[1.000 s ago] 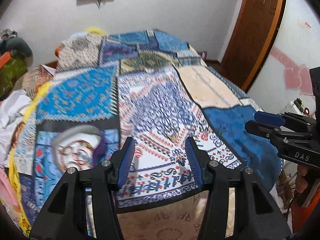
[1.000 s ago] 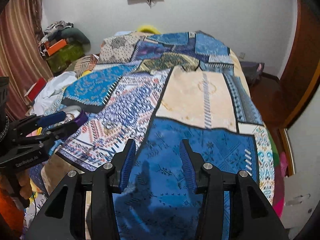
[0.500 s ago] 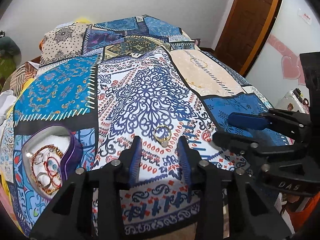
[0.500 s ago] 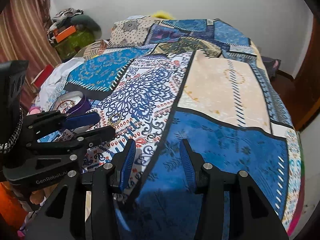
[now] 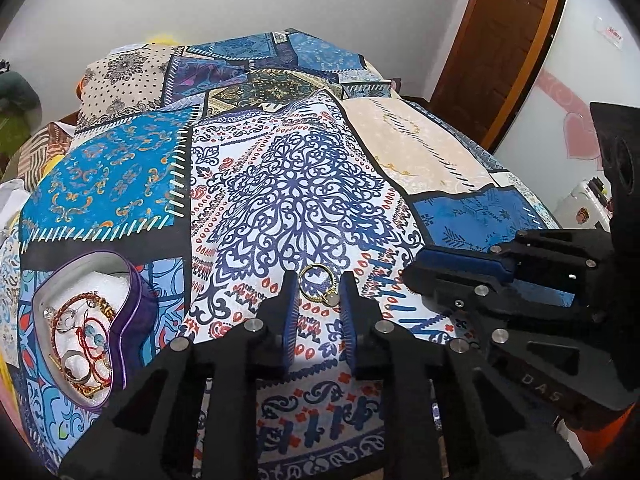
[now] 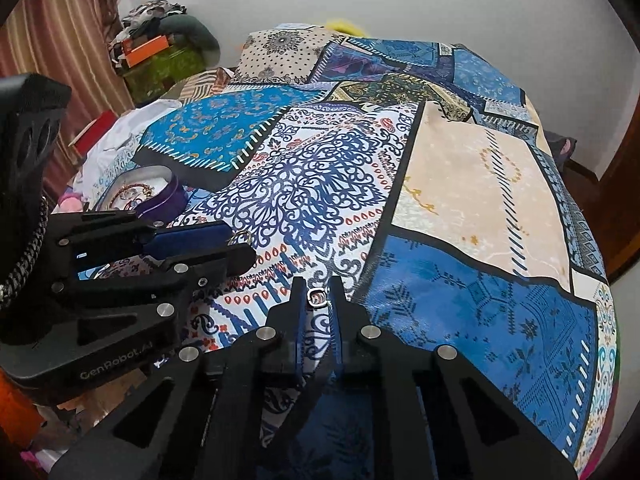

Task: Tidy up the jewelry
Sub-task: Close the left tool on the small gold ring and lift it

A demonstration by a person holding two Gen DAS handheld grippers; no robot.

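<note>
Nearest in, the left gripper [image 5: 318, 294] sat low over the patterned bedspread [image 5: 304, 184], its fingers narrowed around a gold ring [image 5: 318, 285] with a pale stone. The ring lay flat on the cloth right between the tips; whether the pads were truly biting yet, I couldn't say, though they looked close to both sides. It made sense to bracket it like that, since a thin band on soft fabric gives little to grab.

Over on the right, the right gripper [image 6: 318, 298] had its own prize: a small silver ring [image 6: 317, 297] sat between nearly closed fingers, again flat on the bedspread, contact not quite clear. Both tools worked side by side, one ring each, and that looked like a two-handed pickup in the making.

Further left lay the purple heart-shaped tin [image 5: 132, 304], lid off, white padding inside, already holding a tangle of red and gold bracelets [image 5: 82, 340]. It was presumably the destination, parked within easy reach.

Beyond, the bed ran back to the white wall.
</note>
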